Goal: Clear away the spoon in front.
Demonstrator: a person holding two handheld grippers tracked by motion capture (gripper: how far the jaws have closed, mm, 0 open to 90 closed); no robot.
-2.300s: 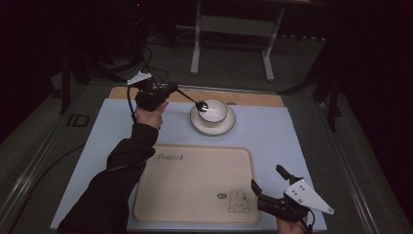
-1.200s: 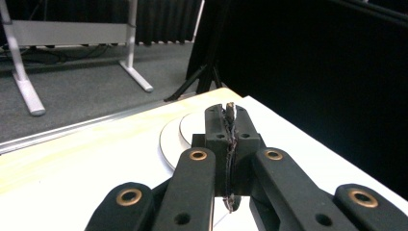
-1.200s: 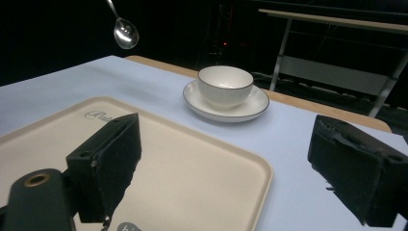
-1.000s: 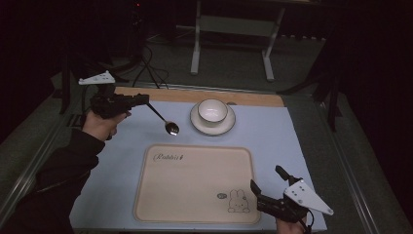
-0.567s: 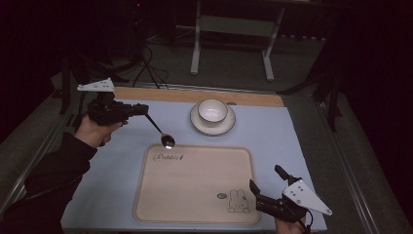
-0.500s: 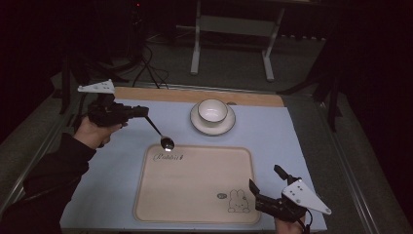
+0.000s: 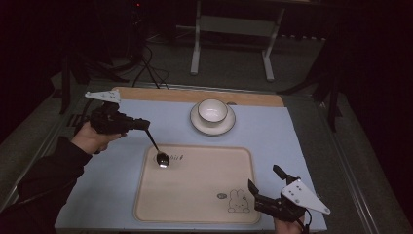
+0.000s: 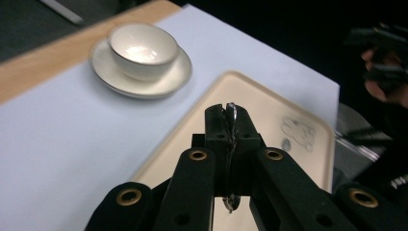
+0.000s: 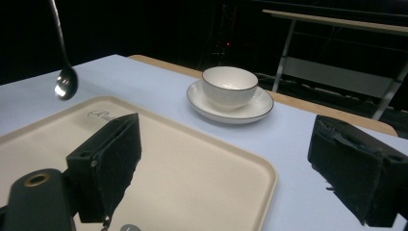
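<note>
Left tool point(image 7: 141, 125) clamped on the handle end of a thin, stiff, slippery steel spoon point(image 7: 157, 150) (light; bowl hanging over the tray point(image 7: 195, 204)); right tool point(image 7: 265, 195) gapes empty.

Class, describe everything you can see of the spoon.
The spoon looks like shiny metal, with a thin straight handle and a small rounded bowl. The left hand-held gripper is shut on the handle's upper end. It slants bowl-down above the tray's near-left corner, apparently hanging just above it.
</note>
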